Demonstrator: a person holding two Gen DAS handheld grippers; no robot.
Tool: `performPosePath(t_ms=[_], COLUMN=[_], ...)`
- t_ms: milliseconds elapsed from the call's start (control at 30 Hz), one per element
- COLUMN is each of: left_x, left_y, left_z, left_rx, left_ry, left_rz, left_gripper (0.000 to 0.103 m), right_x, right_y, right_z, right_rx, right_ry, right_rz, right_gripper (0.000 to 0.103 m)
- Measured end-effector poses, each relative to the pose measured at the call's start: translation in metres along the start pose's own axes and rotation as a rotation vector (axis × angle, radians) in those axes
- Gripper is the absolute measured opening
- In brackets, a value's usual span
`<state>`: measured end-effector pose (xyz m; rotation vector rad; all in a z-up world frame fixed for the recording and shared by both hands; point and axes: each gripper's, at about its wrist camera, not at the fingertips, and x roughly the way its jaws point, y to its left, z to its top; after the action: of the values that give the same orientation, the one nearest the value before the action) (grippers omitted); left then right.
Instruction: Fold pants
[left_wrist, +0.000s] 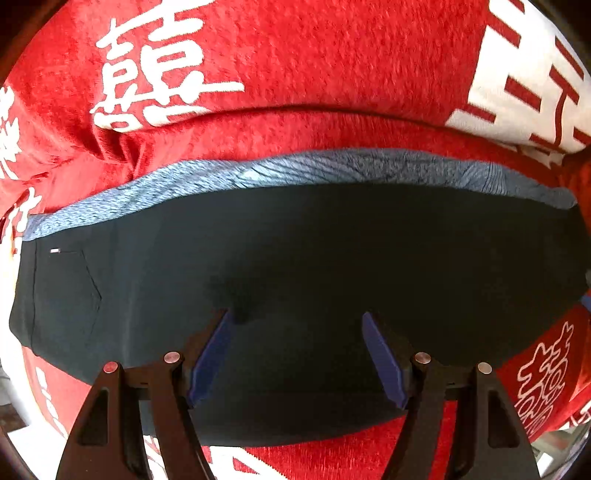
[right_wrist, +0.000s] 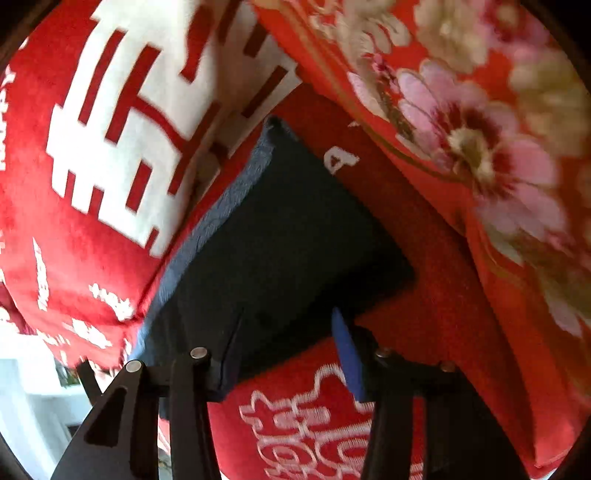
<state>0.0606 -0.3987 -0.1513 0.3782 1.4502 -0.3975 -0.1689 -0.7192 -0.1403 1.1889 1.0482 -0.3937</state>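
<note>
Red fleece blanket (left_wrist: 332, 62) fills both views, largest thing here. It carries big white Chinese-style characters (left_wrist: 159, 74) ahead-left of the left tool (left_wrist: 295, 325), and a bigger white block character (left_wrist: 524, 81) ahead-right; can't read them w/ certainty. Right wrist view: same block character (right_wrist: 122, 140) ahead-left of the right tool (right_wrist: 284, 325), a white "A" (right_wrist: 338, 160) ahead, and outlined white characters (right_wrist: 317, 424) just under the tool. Small Latin lettering along the blanket edges is too blurred to read.

A second red fabric w/ pink and cream flowers (right_wrist: 476, 147) lies ahead-right of the right tool, over the blanket.

Pants (left_wrist: 295, 251) are dark navy, folded into a flat wide block on the blanket, directly in front of and under the left tool. A lighter blue-grey layer (left_wrist: 295, 166) shows along the far edge. Stitched pocket outline w/ a tiny white tag (left_wrist: 54, 250) sits far left. In the right wrist view the pants (right_wrist: 288, 236) run ahead, blue-grey strip on their left side.

Left tool: fingers w/ blue pads (left_wrist: 212, 354) spread wide, holding nothing, above the pants' near edge.

Right tool: also wide open, nothing gripped; left finger over the pants' corner, right pad (right_wrist: 347, 354) over blanket.

Bright whitish room area (right_wrist: 26, 398) at lower left, unclear.
</note>
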Motion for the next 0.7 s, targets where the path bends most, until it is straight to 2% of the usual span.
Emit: performPosePath(t_ms=[67,133,200,267,300,333,367,400,467,500,600,700], left_x=[0.005,0.003,0.004,0.009,0.01,0.011,0.01,0.009,0.0,-0.009,-0.02,-0.016], left_y=[-0.004,-0.004,-0.005,-0.005,-0.004,-0.001,0.002,0.004,0.008,0.008,0.002,-0.01], left_z=[-0.001,-0.003,-0.008,-0.012,-0.014,-0.014,-0.012,-0.011,-0.006,-0.002,0.015,0.044], left_rx=[0.012,0.01,0.02,0.031,0.027,0.02,0.01,0.002,0.003,0.007,0.01,0.001], left_ry=[0.006,0.006,0.008,0.005,-0.007,-0.006,0.005,0.02,0.011,-0.022,-0.082,-0.118], left_rz=[0.013,0.002,-0.003,-0.003,0.001,0.007,-0.005,-0.012,-0.012,-0.013,-0.007,0.025], left_gripper=[0.073,0.073,0.073,0.075,0.081,0.082,0.082,0.082,0.082,0.082,0.082,0.082], right_x=[0.007,-0.003,-0.016,-0.011,-0.002,0.006,0.003,0.0,-0.016,-0.028,-0.05,-0.032], right_y=[0.001,0.008,0.02,0.016,0.009,-0.001,-0.006,-0.005,0.006,0.015,0.044,0.071], right_z=[0.004,0.002,-0.002,-0.009,-0.01,-0.009,-0.008,-0.008,-0.014,-0.019,-0.021,0.006], right_rx=[0.011,-0.011,-0.089,-0.145,-0.157,-0.156,-0.144,-0.141,-0.173,-0.213,-0.342,-0.41], right_ry=[-0.009,-0.034,-0.044,-0.002,0.043,0.069,0.055,0.06,0.014,-0.028,-0.113,-0.105], right_rz=[-0.01,0.007,-0.009,-0.091,-0.145,-0.143,-0.102,-0.107,-0.217,-0.242,-0.243,-0.228], right_gripper=[0.007,0.007,0.007,0.009,0.012,0.012,0.013,0.019,0.027,0.027,0.027,0.027])
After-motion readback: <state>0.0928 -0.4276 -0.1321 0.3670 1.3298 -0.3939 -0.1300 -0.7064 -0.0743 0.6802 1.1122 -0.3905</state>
